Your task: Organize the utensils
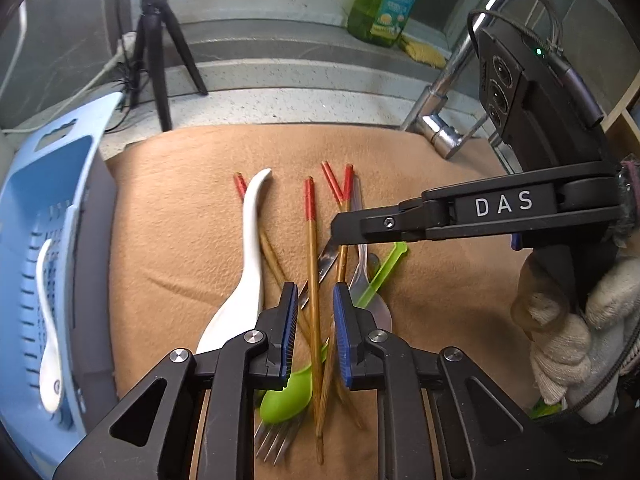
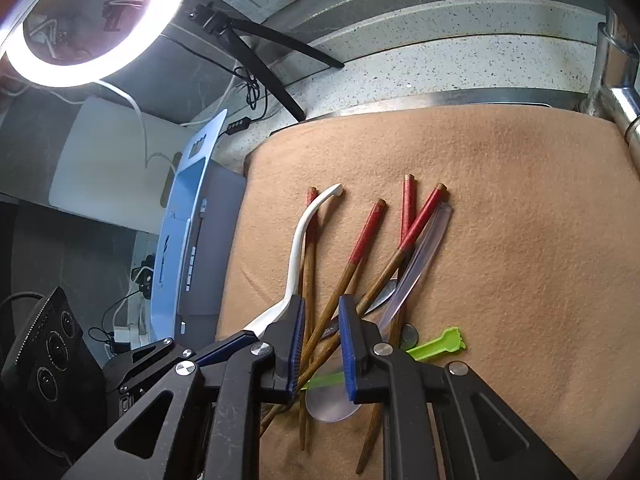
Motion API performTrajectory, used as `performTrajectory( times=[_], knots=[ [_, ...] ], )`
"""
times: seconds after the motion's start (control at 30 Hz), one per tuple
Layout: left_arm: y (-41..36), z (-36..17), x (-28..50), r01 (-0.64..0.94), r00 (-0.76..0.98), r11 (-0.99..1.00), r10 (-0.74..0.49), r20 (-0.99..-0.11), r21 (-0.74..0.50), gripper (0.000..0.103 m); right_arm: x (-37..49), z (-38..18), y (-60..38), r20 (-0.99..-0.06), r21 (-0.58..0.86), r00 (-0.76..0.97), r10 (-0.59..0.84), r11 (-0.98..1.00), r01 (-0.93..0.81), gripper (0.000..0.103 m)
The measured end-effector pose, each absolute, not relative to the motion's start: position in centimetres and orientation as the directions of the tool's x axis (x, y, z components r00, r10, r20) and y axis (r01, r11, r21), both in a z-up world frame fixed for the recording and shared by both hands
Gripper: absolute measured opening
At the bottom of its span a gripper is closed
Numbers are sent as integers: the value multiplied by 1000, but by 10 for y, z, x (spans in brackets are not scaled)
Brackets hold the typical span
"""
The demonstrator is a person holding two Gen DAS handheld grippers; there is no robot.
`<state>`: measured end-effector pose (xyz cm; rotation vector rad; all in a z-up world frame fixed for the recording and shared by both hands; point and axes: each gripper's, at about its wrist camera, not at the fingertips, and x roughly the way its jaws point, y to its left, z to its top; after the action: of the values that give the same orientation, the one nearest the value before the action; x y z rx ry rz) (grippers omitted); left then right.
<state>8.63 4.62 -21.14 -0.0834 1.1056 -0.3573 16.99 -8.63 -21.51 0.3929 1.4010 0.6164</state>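
A heap of utensils lies on a tan cloth [image 1: 180, 208]: red-tipped wooden chopsticks [image 1: 311, 248], a white ceramic spoon [image 1: 250, 256], a green plastic spoon [image 1: 288, 396], a metal fork [image 1: 276, 436] and a metal spoon [image 1: 366, 276]. My left gripper [image 1: 316, 320] is open just above the heap, its fingers either side of a chopstick. My right gripper [image 1: 340, 228] reaches in from the right over the heap. In the right wrist view my right gripper [image 2: 322, 332] is open, over the chopsticks [image 2: 360, 248] and a clear plastic spoon [image 2: 416, 264]. The white spoon [image 2: 304, 236] lies left of it.
A blue slotted basket [image 1: 44, 208] stands left of the cloth with a white spoon [image 1: 50, 332] in it; its rim shows in the right wrist view [image 2: 180, 220]. A chrome tap [image 1: 444, 120], green bottle [image 1: 384, 0], black tripod [image 1: 156, 52] and ring light [image 2: 96, 20] stand behind.
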Motion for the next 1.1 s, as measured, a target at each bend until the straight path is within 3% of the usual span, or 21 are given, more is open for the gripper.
performTrajectory(
  times=[0.57, 1.1],
  knots=[
    [35, -233, 107, 261, 337, 937, -313, -888, -231, 16, 174, -231, -88, -808, 582, 18, 588, 804, -125, 14],
    [34, -251, 123, 252, 282, 936, -313, -907, -244, 7, 179, -241, -79, -827, 559, -9, 562, 821, -114, 13]
  ],
)
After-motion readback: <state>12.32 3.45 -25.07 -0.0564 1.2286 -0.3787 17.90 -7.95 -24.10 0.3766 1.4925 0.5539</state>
